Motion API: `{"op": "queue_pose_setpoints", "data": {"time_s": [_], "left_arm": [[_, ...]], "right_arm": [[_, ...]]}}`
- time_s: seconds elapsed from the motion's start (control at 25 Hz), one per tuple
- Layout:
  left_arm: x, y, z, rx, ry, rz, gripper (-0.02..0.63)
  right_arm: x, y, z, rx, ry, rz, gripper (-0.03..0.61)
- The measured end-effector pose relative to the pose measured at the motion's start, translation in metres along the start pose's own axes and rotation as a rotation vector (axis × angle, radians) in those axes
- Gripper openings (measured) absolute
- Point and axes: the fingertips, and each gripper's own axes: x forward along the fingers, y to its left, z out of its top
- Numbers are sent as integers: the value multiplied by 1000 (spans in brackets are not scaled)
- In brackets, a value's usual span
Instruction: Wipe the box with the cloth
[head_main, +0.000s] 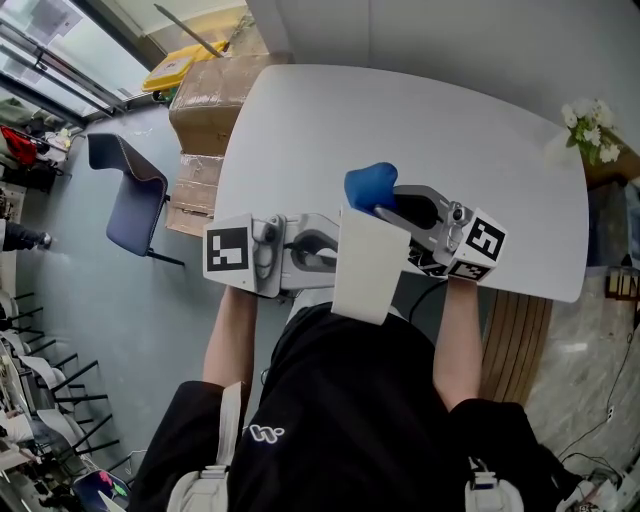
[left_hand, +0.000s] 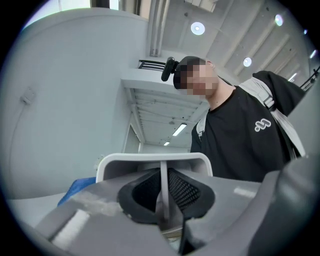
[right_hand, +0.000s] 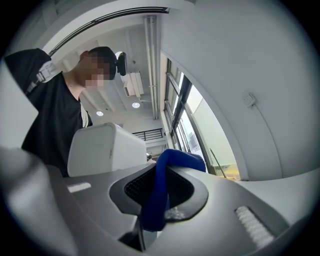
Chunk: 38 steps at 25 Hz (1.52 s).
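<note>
I hold a white open box (head_main: 366, 264) in the air over the near edge of the white table (head_main: 420, 120). My left gripper (head_main: 327, 250) is shut on the box's thin wall; in the left gripper view that wall (left_hand: 163, 186) stands between the jaws, with the box rim (left_hand: 155, 159) arching over them. My right gripper (head_main: 392, 206) is shut on a blue cloth (head_main: 369, 185), which bulges out past the jaws just beyond the box's far end. In the right gripper view the cloth (right_hand: 161, 192) hangs pinched in the right gripper (right_hand: 156, 202), with the box (right_hand: 102, 147) to its left.
A dark blue chair (head_main: 130, 193) and stacked cardboard boxes (head_main: 208, 105) stand on the floor left of the table. White flowers (head_main: 591, 126) sit at the table's far right corner. Wooden flooring (head_main: 510, 340) lies to my right.
</note>
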Motion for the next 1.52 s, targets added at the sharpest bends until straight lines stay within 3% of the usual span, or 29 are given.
{"op": "queue_pose_setpoints", "data": {"time_s": [0.2, 0.72, 1.52], "left_arm": [[-10, 12, 19, 1, -120, 50, 50], [-42, 57, 40, -6, -297, 261, 49], [-79, 95, 40, -33, -321, 530, 51]], "right_arm": [[-2, -1, -11, -8, 32, 0, 54], [0, 11, -19, -25, 41, 23, 54], [10, 43, -22, -35, 54, 101, 54]]}}
